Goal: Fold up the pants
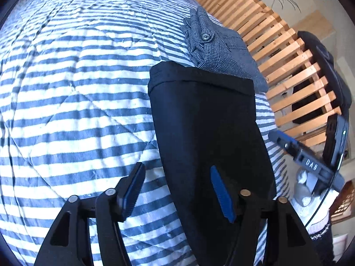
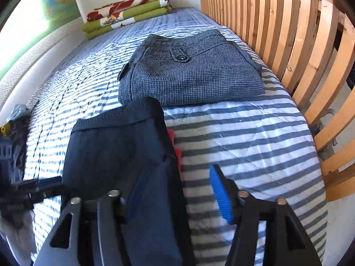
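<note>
The left gripper stood released, jaws spread over the dark pants, pads not pressing. The right gripper was likewise released beside that cloth. The pants lay folded on the striped quilt, just before the checked pants. Soft and limp, they looked best pinched at a hemmed edge.

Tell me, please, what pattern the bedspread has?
The bedspread has blue and white stripes with quilted stitching, clearest in the right wrist view.
</note>
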`<action>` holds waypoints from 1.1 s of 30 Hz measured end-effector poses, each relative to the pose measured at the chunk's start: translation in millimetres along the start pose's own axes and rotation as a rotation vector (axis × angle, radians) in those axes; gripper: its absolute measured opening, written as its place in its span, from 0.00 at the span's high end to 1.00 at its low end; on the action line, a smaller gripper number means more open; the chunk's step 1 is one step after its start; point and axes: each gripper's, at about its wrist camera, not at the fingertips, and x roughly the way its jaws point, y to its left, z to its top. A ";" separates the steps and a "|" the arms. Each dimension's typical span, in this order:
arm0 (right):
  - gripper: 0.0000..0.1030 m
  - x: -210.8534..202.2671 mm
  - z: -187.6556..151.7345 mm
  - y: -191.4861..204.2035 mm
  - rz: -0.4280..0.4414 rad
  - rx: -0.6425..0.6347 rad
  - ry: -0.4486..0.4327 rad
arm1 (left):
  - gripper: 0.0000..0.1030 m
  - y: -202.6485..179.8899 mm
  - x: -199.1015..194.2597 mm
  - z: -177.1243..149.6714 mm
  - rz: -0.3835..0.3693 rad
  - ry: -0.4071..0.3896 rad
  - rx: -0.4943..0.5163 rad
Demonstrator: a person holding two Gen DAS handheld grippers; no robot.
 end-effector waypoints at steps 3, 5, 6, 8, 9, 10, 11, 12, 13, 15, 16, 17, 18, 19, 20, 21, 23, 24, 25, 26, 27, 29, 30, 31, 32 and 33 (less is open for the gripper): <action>0.43 6.7 -1.9 -7.1 0.045 -0.019 0.070 | 0.31 -5.5 8.0 2.3 0.012 0.019 -0.014; 0.43 12.3 -3.9 -11.8 0.081 -0.012 0.096 | 0.30 -8.6 11.9 5.8 0.009 0.036 -0.030; 0.43 17.5 -3.3 -14.4 0.086 -0.008 0.114 | 0.29 -8.6 14.5 5.5 0.002 0.042 -0.047; 0.43 27.8 -1.1 -18.5 0.083 0.003 0.151 | 0.28 -7.3 20.1 9.0 -0.006 0.047 -0.073; 0.43 32.4 1.3 -19.9 0.096 0.007 0.165 | 0.28 -5.4 19.0 9.6 -0.011 0.043 -0.082; 0.43 36.6 3.7 -19.6 0.114 0.007 0.177 | 0.28 -2.7 16.9 9.2 -0.017 0.040 -0.090; 0.43 40.4 5.2 -17.9 0.131 0.001 0.187 | 0.28 -2.4 17.3 9.7 -0.022 0.039 -0.098; 0.43 44.4 7.3 -15.4 0.154 -0.012 0.204 | 0.28 -3.0 16.8 10.4 -0.027 0.037 -0.104; 0.43 47.8 8.6 -13.4 0.165 -0.021 0.213 | 0.28 -4.0 18.2 11.2 -0.029 0.037 -0.105; 0.43 54.6 9.9 -10.3 0.177 -0.038 0.236 | 0.30 -7.1 20.2 11.8 -0.032 0.036 -0.102; 0.43 58.1 10.7 -10.0 0.184 -0.037 0.241 | 0.35 -8.3 21.5 12.3 -0.034 0.035 -0.103; 0.41 58.6 11.1 -9.7 0.191 -0.034 0.238 | 0.39 -8.6 23.7 13.4 -0.036 0.035 -0.109; 0.41 59.3 11.8 -9.3 0.196 -0.032 0.240 | 0.43 -8.2 24.1 14.1 -0.039 0.034 -0.115; 0.41 59.6 12.2 -8.4 0.198 -0.030 0.241 | 0.44 -8.1 25.8 15.0 -0.044 0.037 -0.126; 0.44 59.8 11.9 -7.3 0.200 -0.030 0.242 | 0.45 -8.3 26.7 15.7 -0.049 0.035 -0.134; 0.47 59.7 11.4 -5.0 0.217 -0.030 0.248 | 0.48 -8.7 27.3 15.6 -0.049 0.038 -0.132; 0.58 59.1 10.6 0.4 0.234 -0.036 0.261 | 0.54 -11.6 29.2 14.9 -0.041 0.040 -0.115; 0.58 58.9 10.1 3.3 0.217 -0.048 0.261 | 0.58 -12.8 30.2 14.8 -0.038 0.041 -0.108; 0.58 60.5 10.9 5.5 0.212 -0.049 0.262 | 0.62 -13.0 30.0 14.4 -0.041 0.041 -0.105; 0.58 60.3 10.7 5.3 0.212 -0.040 0.261 | 0.63 -12.9 29.6 13.9 -0.046 0.041 -0.104; 0.59 59.8 9.9 5.1 0.211 -0.031 0.256 | 0.66 -13.7 29.6 13.7 -0.046 0.042 -0.100; 0.62 58.7 8.8 7.9 0.197 -0.033 0.243 | 0.66 -13.6 29.0 12.9 -0.047 0.041 -0.102; 0.63 56.7 8.4 9.0 0.190 -0.037 0.237 | 0.66 -12.5 28.0 12.4 -0.053 0.038 -0.112; 0.64 54.5 8.8 8.7 0.190 -0.044 0.231 | 0.60 -10.4 26.7 11.8 -0.056 0.033 -0.124; 0.64 52.8 9.0 7.5 0.192 -0.052 0.225 | 0.57 -7.7 26.4 11.3 -0.056 0.028 -0.146; 0.64 53.7 9.0 5.8 0.178 -0.055 0.232 | 0.50 -4.6 26.8 10.5 -0.067 0.025 -0.169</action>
